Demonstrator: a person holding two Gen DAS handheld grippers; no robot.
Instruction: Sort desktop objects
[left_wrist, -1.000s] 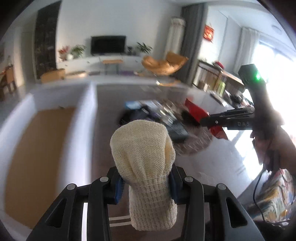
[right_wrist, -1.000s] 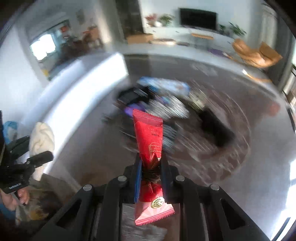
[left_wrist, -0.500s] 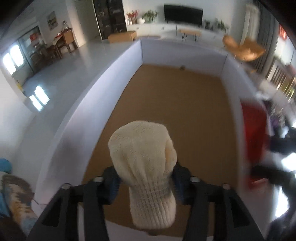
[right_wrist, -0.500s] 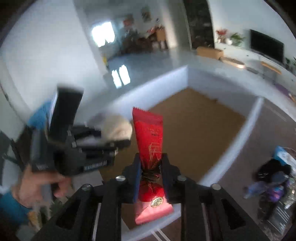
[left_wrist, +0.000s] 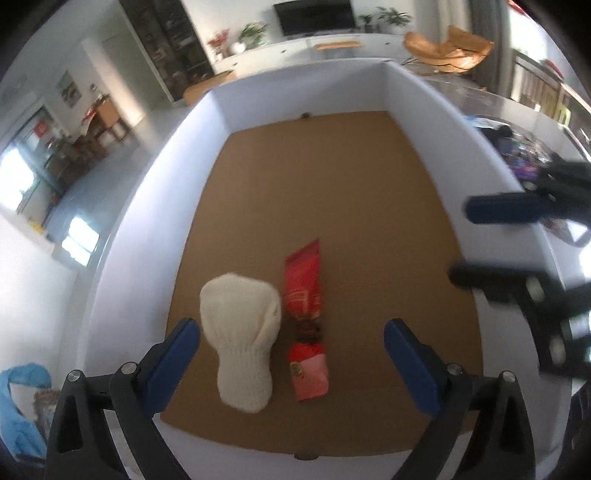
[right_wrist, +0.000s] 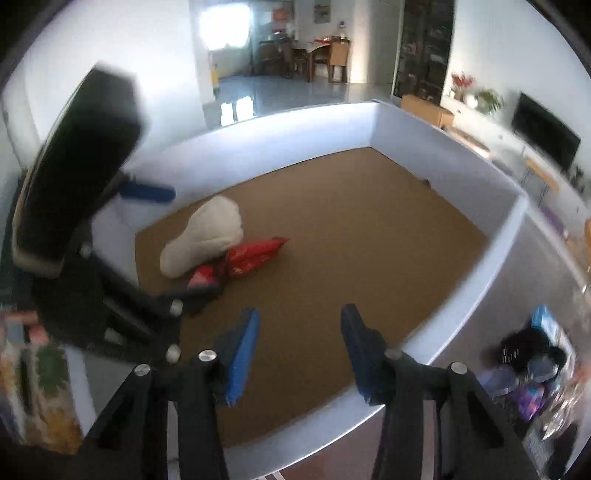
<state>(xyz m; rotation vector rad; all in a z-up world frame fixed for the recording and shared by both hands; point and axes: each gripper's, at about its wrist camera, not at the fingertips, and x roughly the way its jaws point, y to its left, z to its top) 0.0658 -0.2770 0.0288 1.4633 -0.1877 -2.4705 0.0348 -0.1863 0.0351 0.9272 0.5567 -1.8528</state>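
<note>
Left gripper (left_wrist: 291, 345): wide apart, holds nothing, above the box.
Right gripper (right_wrist: 299, 350): wide apart, holds nothing.
Knit pouch (left_wrist: 242, 332): lies on the near box floor.
Red packet (left_wrist: 306, 314): touching its right side, put away together.
Box (left_wrist: 147, 206): holds 2 sorted things.

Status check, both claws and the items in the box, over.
Left claw open, empty. Right claw open, empty. Cream knit sock and red packet lying side by side on box floor. Nothing blocking.

Right claw (right_wrist: 299, 347) apart, sock (right_wrist: 205, 234) apparently touching packet (right_wrist: 251, 254)
</note>
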